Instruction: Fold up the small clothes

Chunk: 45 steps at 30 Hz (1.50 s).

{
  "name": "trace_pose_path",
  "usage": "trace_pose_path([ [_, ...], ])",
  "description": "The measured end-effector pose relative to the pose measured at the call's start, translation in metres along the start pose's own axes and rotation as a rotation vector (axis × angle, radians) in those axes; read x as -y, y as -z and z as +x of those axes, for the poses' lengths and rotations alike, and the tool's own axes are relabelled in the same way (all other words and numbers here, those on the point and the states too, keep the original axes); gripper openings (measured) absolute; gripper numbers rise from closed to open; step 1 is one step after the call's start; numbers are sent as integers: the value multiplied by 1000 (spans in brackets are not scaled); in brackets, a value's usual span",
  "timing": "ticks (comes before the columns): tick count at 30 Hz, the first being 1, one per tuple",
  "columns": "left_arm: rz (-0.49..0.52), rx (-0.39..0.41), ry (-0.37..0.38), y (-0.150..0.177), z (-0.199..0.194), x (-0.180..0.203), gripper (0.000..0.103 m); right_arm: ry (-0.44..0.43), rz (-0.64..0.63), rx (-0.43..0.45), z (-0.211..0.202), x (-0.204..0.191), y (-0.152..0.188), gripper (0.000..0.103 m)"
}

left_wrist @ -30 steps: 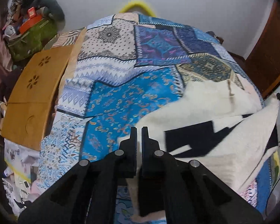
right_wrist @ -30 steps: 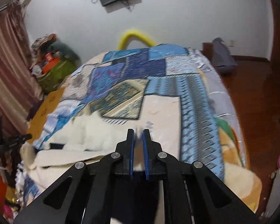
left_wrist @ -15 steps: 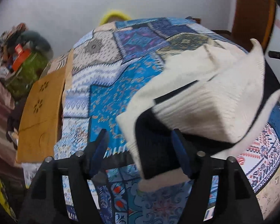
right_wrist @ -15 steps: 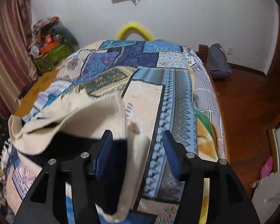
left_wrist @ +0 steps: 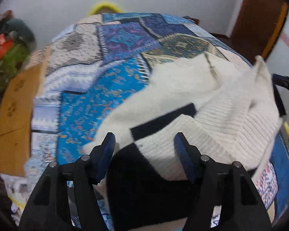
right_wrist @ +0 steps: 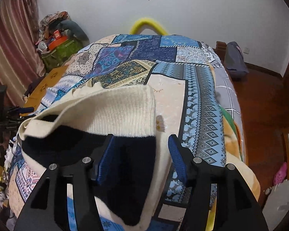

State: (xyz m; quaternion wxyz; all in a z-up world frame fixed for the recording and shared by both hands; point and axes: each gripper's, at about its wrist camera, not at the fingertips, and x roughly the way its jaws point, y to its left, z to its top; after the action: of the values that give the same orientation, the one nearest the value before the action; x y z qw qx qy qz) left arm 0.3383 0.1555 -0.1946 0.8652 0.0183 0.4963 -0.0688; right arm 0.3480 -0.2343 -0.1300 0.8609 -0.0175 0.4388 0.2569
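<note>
A cream knit sweater [left_wrist: 231, 115] with black blocks lies doubled over on the patchwork bedspread [left_wrist: 98, 104]. My left gripper [left_wrist: 144, 136] hovers over its near black-and-cream edge. Its jaws are closing, and the cloth lies loose between the blue pads [left_wrist: 107, 148], not pinched. In the right wrist view the sweater [right_wrist: 115, 111] shows its ribbed cream fold on top of a black panel. My right gripper [right_wrist: 141, 136] stands open around that black panel, which hangs between the fingers [right_wrist: 175, 154] without being pressed. The bedspread [right_wrist: 202, 115] stretches away beyond it.
A brown wooden board [left_wrist: 13, 111] leans by the bed's left side, with a green bag of clutter [left_wrist: 9, 57] behind it. A yellow tube [right_wrist: 148, 23] arches at the bed's far end. A grey bag [right_wrist: 235, 59] sits on the wooden floor [right_wrist: 264, 105] to the right.
Both grippers were shut on the sweater's edge a second ago and now stand apart. The edge has been carried over and laid on the rest of the sweater, and both hands have sunk slightly.
</note>
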Motion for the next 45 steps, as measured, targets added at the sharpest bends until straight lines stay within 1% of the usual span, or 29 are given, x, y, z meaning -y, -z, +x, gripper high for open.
trace_pose_path([
  [6, 66, -2, 26, 4, 4, 13, 61, -18, 33, -15, 20, 5, -4, 53],
  [7, 74, 3, 32, 4, 3, 14, 57, -20, 44, -16, 24, 5, -5, 53],
  [8, 81, 7, 41, 5, 2, 15, 42, -21, 50, -16, 26, 5, -5, 53],
  [9, 87, 6, 56, 6, 1, 16, 29, -24, 58, -15, 29, 6, -6, 53],
  [10, 90, -6, 65, 7, 2, 17, 6, -24, 65, -9, 31, 6, -7, 53],
  [11, 96, -14, 43, 7, 3, 20, 5, -27, 73, -4, 32, 6, -8, 52],
  [12, 104, -3, 15, 9, 1, 23, 5, -35, 81, -1, 34, 6, -8, 50],
  [14, 94, 23, -13, 10, -5, 24, 4, -52, 87, -2, 38, 6, -10, 28],
  [15, 78, 38, -16, 11, -9, 22, 4, -49, 83, -5, 39, 4, -11, 23],
  [16, 47, 60, -24, 10, -16, 17, 3, -43, 75, 0, 40, 2, -12, 13],
  [17, 26, 75, -39, 9, -21, 13, 3, -41, 60, 12, 38, 0, -12, 11],
  [19, -18, 108, -84, 7, -32, 2, 2, -28, 37, 37, 34, -4, -13, 11],
  [20, -50, 118, -114, 4, -36, -7, 0, -23, 28, 49, 32, -5, -14, 10],
  [21, -67, 118, -129, 3, -37, -13, 0, -17, 23, 62, 30, -5, -14, 10],
  [22, -102, 114, -162, 2, -37, -24, 0, -4, 20, 72, 26, -6, -14, 10],
  [25, -178, 80, -217, 1, -31, -46, 0, 16, 27, 72, 27, -5, -15, 10],
  [28, -251, 60, -175, 6, -24, -65, 0, 55, 32, 45, 34, -4, -13, 11],
  [30, -254, 55, -157, 8, -23, -66, 2, 57, 38, 29, 37, -3, -12, 13],
  [31, -248, 49, -147, 8, -21, -65, 9, 60, 39, 28, 37, -3, -11, 14],
  [32, -238, 41, -137, 7, -19, -63, 18, 57, 40, 26, 37, -3, -10, 17],
  [33, -227, 34, -127, 5, -16, -61, 23, 56, 43, 20, 37, -3, -10, 19],
  [35, -211, 28, -118, 1, -11, -55, 43, 50, 53, 9, 37, -2, -11, 33],
  [37, -200, 21, -101, -3, -1, -49, 47, 44, 62, 13, 37, -1, -10, 36],
  [40, -204, -24, -97, -10, 19, -45, 47, 40, 68, 4, 41, 0, -8, 36],
  [41, -215, -44, -100, -11, 27, -45, 44, 40, 68, 3, 42, -1, -7, 36],
  [42, -226, -60, -95, -12, 34, -45, 38, 41, 67, 6, 43, -1, -7, 36],
  [43, -231, -68, -84, -12, 39, -44, 18, 39, 65, 7, 44, -2, -7, 36],
  [44, -233, -72, -80, -12, 42, -43, 12, 36, 64, 10, 45, -3, -7, 35],
  [45, -230, -64, -93, -12, 43, -41, 12, 32, 65, 15, 45, -3, -7, 33],
])
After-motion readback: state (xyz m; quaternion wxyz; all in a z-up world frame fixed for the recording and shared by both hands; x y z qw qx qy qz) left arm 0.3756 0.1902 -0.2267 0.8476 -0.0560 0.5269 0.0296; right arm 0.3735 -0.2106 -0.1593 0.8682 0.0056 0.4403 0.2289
